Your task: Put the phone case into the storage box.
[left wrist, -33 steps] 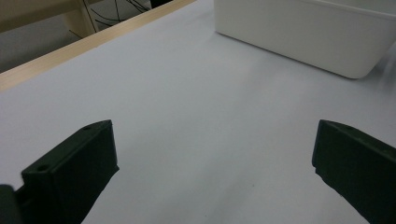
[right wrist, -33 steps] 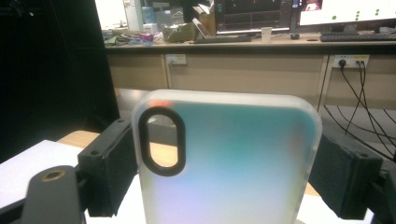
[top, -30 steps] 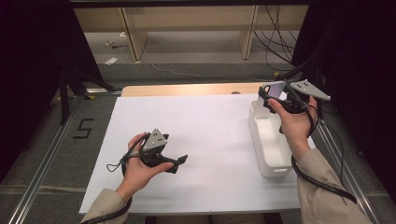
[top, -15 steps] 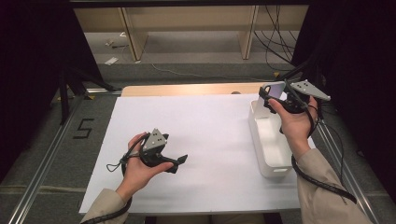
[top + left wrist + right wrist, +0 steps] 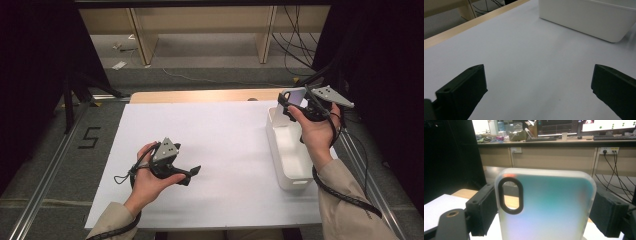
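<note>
A translucent phone case (image 5: pixel 544 205) with a black-rimmed camera opening stands upright between the jaws of my right gripper (image 5: pixel 544 212), which is shut on its two long edges. In the high view that right gripper (image 5: pixel 295 104) holds the phone case (image 5: pixel 295 96) above the far end of a white rectangular bin (image 5: pixel 292 175). My left gripper (image 5: pixel 192 172) lies low over the white sheet (image 5: pixel 225 145) at the front left, its jaws open and pointing right with nothing between them. In the left gripper view the fingers (image 5: pixel 464 92) stand wide apart and the bin (image 5: pixel 586 20) lies ahead.
The white sheet covers a wooden table whose far edge (image 5: pixel 200 96) shows. Metal rails (image 5: pixel 45 180) run along both sides. Cables (image 5: pixel 295 45) and shelf legs lie on the floor beyond the table. Dark curtains hang left and right.
</note>
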{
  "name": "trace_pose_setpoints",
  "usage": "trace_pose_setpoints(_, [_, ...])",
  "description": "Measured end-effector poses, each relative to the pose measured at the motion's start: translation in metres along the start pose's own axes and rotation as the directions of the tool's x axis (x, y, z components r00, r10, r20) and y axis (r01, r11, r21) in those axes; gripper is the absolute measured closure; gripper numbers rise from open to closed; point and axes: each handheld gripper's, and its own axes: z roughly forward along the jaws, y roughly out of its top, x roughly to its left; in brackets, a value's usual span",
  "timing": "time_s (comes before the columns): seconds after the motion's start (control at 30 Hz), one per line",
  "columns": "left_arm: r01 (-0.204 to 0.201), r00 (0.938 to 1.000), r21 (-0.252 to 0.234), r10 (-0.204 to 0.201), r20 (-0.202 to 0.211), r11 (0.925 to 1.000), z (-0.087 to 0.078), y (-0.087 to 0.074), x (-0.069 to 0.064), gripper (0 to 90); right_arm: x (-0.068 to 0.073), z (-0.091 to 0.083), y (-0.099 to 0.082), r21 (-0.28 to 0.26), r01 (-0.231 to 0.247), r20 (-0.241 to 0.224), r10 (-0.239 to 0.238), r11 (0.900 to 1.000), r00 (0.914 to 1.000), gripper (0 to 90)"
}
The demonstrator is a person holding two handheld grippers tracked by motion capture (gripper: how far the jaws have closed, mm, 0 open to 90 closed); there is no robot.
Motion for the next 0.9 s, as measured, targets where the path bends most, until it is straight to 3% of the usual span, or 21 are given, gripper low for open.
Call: trace_pose_setpoints(0.9, [-0.002,1.0,-0.003,0.002,-0.001,1.0,-0.0003,0.0002,0.0004,0.0,-0.0039,0.0009,-0.0023,0.012,-0.006,0.013,0.006,0.9999,0.9999,18.3])
